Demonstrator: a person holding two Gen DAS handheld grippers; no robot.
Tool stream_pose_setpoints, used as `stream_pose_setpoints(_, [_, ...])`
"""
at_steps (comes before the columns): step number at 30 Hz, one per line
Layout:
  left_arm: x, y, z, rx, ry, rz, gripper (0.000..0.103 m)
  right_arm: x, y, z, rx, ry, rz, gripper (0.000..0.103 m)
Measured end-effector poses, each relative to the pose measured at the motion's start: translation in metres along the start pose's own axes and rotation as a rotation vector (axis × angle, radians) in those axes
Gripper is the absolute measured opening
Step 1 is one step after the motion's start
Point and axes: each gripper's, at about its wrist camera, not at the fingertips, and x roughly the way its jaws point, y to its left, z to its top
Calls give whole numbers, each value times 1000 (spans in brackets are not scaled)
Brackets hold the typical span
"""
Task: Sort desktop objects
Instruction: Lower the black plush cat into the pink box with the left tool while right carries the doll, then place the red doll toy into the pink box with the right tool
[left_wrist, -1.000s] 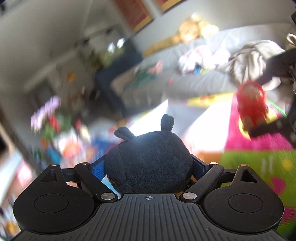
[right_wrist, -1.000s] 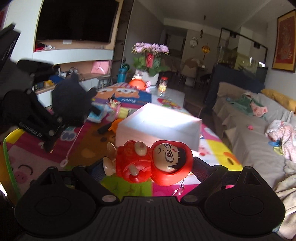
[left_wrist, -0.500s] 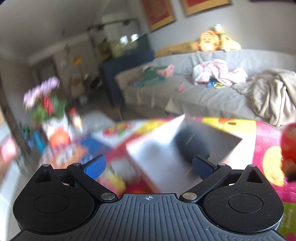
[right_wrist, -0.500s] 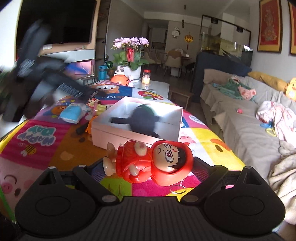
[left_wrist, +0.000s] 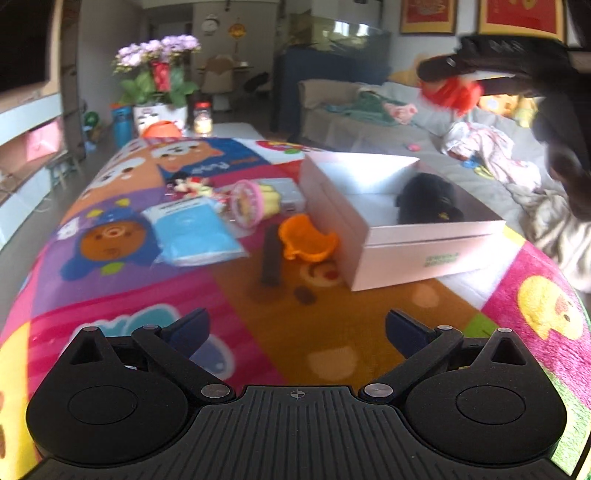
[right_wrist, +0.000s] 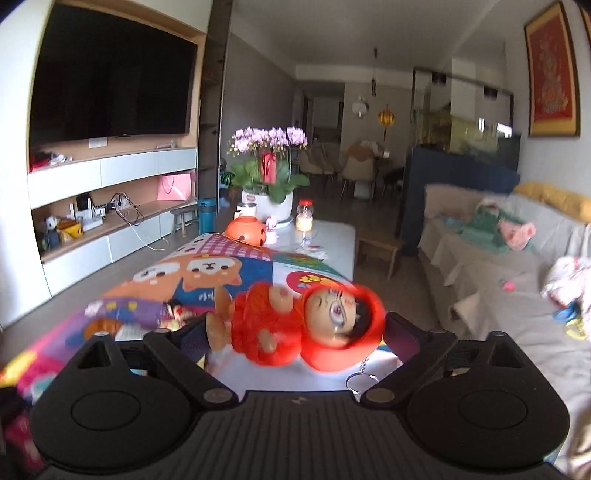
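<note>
My left gripper (left_wrist: 297, 325) stands open and empty over the colourful mat (left_wrist: 110, 295), short of the white box (left_wrist: 436, 236). A black plush toy (left_wrist: 428, 199) lies inside that box. My right gripper (right_wrist: 295, 332) has a red-hooded doll (right_wrist: 306, 325) lying sideways between its pads, feet at the left pad and hood at the right; its jaws are opening, and the doll looks blurred. From the left wrist view that red doll (left_wrist: 450, 92) hangs in the air above the box's far right side.
On the mat left of the box lie an orange toy (left_wrist: 306, 240), a dark bar (left_wrist: 271, 258), a blue packet (left_wrist: 192, 229) and a pink round toy (left_wrist: 247, 203). A flower pot (left_wrist: 159, 81) stands at the table's far end. A sofa (left_wrist: 369, 122) runs along the right.
My left gripper let go of the black plush, which now lies in the white box, then drew back and rolled level. My right gripper carried the doll up and over towards the box.
</note>
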Motion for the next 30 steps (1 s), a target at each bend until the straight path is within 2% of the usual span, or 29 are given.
stream_pose_setpoints(4, [0,20,-8,-65,16,42,103,5,8,-6,54,13,7,100])
stream_pose_setpoints(5, [1,25,-11,-75,26,55,103,3,15,-12,34,14,7,100])
stream_pose_setpoints(7, [4,35,-16,-97,30,97,103,0,42,-29,-83,8,-10,98])
stream_pose_setpoints(8, [4,40,-18,-109,20,127,103,-1,59,-39,-170,4,-22,90])
stream_pose_setpoints(9, [5,44,-19,-125,8,159,103,0,77,-48,-254,9,-23,77])
stream_pose_setpoints(10, [4,49,-20,-146,-4,186,103,2,94,-57,-333,26,-18,69])
stream_pose_setpoints(12, [4,58,-21,-193,-15,215,103,11,128,-75,-477,84,13,46])
stream_pose_setpoints(15, [7,68,-30,-244,-7,230,103,29,172,-106,-685,133,20,36])
stream_pose_setpoints(17, [1,71,-33,-276,-42,220,103,43,192,-122,-777,163,4,33])
stream_pose_setpoints(22, [-2,74,-34,-314,-53,214,103,79,209,-138,-855,239,-67,28])
stream_pose_setpoints(25, [-4,76,-36,-327,-61,206,103,89,213,-141,-852,272,-71,11])
stream_pose_setpoints(26, [-4,77,-36,-329,-63,205,103,87,214,-141,-837,273,-62,6])
stream_pose_setpoints(30, [-2,78,-36,-331,-61,204,103,54,202,-135,-757,250,5,5])
